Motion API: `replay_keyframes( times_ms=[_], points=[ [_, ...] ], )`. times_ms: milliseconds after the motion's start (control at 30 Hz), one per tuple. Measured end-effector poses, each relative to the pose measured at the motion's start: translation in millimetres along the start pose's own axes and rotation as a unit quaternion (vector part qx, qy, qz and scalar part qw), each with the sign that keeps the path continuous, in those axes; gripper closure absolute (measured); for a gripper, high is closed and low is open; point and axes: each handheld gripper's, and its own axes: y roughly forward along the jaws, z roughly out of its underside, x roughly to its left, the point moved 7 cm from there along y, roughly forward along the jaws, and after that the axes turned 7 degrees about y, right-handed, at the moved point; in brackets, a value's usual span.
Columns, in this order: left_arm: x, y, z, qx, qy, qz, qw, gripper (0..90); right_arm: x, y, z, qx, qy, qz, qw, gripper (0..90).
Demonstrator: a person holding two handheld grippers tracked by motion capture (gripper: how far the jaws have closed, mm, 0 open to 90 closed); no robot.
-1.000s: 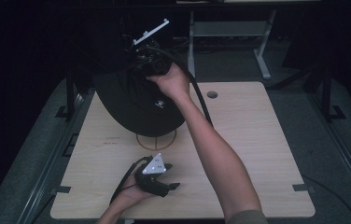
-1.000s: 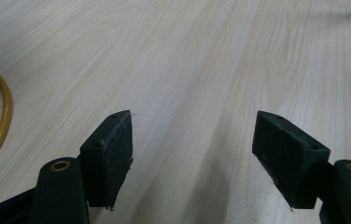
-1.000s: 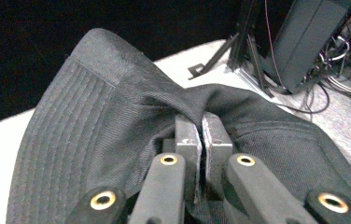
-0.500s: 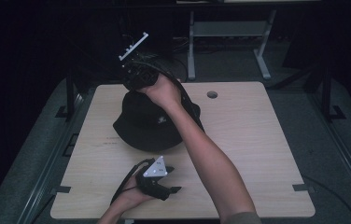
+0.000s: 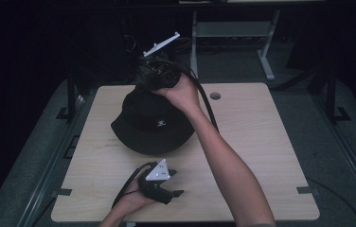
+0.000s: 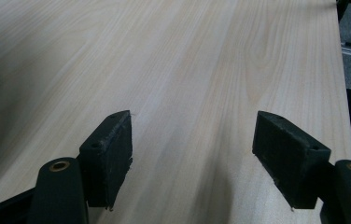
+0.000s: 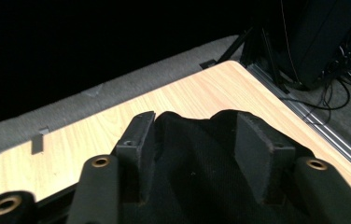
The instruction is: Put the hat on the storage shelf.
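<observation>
we see the right tongs (image 5: 159,75) pinching the far edge of the black hat (image 5: 151,124), apparently crown-up, logo facing us, mid-counter (image 5: 261,142), while the left tongs (image 6: 192,154) gape empty near the front edge.

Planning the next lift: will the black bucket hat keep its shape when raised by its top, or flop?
The black fabric bucket hat will probably sag: its cloth bunches between the right gripper jaws. Its brim drapes unevenly on the light wooden table, suggesting softness. It looks light and unlikely to roll.
</observation>
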Motion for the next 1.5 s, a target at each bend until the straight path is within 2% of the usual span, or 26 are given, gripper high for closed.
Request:
replay_keyframes(
  times_ms=[267, 567, 767, 933, 1000, 1267, 1500],
  points=[
    [1.3, -0.8, 1.1, 0.001, -0.001, -0.001, 1.0, 28.0, -6.1, -28.7, 7.8, -0.037, 0.024, -0.017, 0.9989, 41.5],
    [0.8, -1.6, 2.0, -0.001, -0.01, -0.002, 0.9999, 27.9, -8.3, -57.2, 22.1, -0.059, 0.021, -0.027, 0.9977, 37.9],
    [0.0, -1.2, 0.7, -0.006, -0.012, -0.001, 0.9999, 27.8, -10.9, -73.8, 36.9, -0.065, 0.021, -0.028, 0.9973, 36.2],
    [0.4, -1.4, 1.8, -0.002, -0.006, -0.002, 1.0, 27.8, -19.2, -85.5, 53.8, -0.064, 0.031, -0.028, 0.9971, 35.1],
    [1.0, -1.6, 1.3, -0.008, -0.014, -0.004, 0.9999, 27.8, -22.5, -89.8, 59.5, -0.066, 0.035, -0.026, 0.9968, 35.0],
    [1.9, -3.1, 2.2, -0.006, -0.013, -0.005, 0.9999, 27.6, -34.2, -105.1, 78.8, -0.073, 0.057, -0.026, 0.9954, 33.0],
    [0.1, -3.2, 1.3, -0.012, -0.022, -0.005, 0.9997, 27.5, -43.2, -114.9, 100.5, -0.072, 0.07, -0.022, 0.9947, 30.4]
  ],
)
